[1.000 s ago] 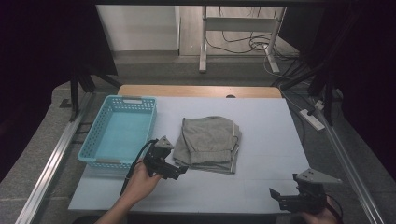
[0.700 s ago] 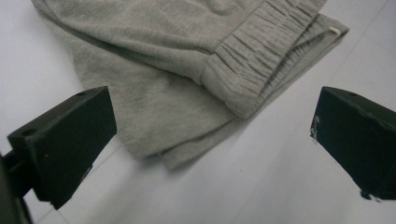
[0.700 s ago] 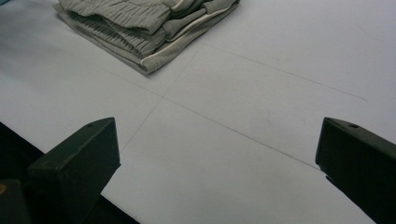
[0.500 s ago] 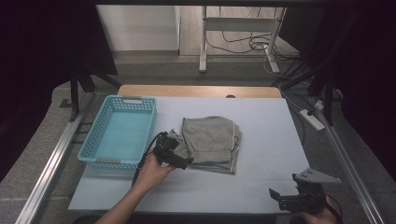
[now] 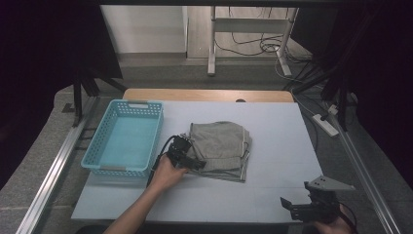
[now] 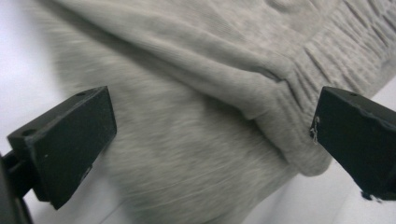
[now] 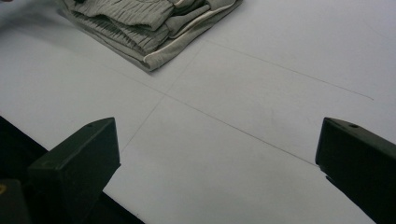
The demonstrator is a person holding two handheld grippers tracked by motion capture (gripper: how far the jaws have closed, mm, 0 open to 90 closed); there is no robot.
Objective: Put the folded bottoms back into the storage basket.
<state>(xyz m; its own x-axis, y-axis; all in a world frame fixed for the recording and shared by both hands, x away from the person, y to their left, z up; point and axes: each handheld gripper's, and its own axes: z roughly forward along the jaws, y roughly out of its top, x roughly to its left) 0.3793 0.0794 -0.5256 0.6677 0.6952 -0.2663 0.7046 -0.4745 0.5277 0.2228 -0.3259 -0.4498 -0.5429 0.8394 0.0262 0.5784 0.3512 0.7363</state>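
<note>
Grey folded cloth (image 5: 219,150) is lying near the middle of the white tabletop (image 5: 272,122), just to the right of the blue basket (image 5: 124,139). The left gripper (image 5: 191,161) is now sitting at the cloth's left edge, having moved in from the bare tabletop beside the basket where it was 1 second ago. In the left gripper view its 2 jaws are standing wide apart on either side of a rolled, ribbed edge of the cloth (image 6: 210,93), not closing on it. The person's left hand (image 5: 166,171) is wrapping around the gripper body.

The right gripper (image 5: 298,206) is staying at the near right corner of the tabletop, in the same spot as in both earlier frames, well apart from the cloth. In the right gripper view its jaws are gaping open over bare tabletop (image 7: 243,154), with the cloth stack (image 7: 149,23) far off at the upper left.

The left gripper view is blurring along the left part of the cloth, so whether the jaws are touching the fabric is hard to tell. The right hand (image 5: 336,225) is being cut off by the bottom edge of the high view.
</note>
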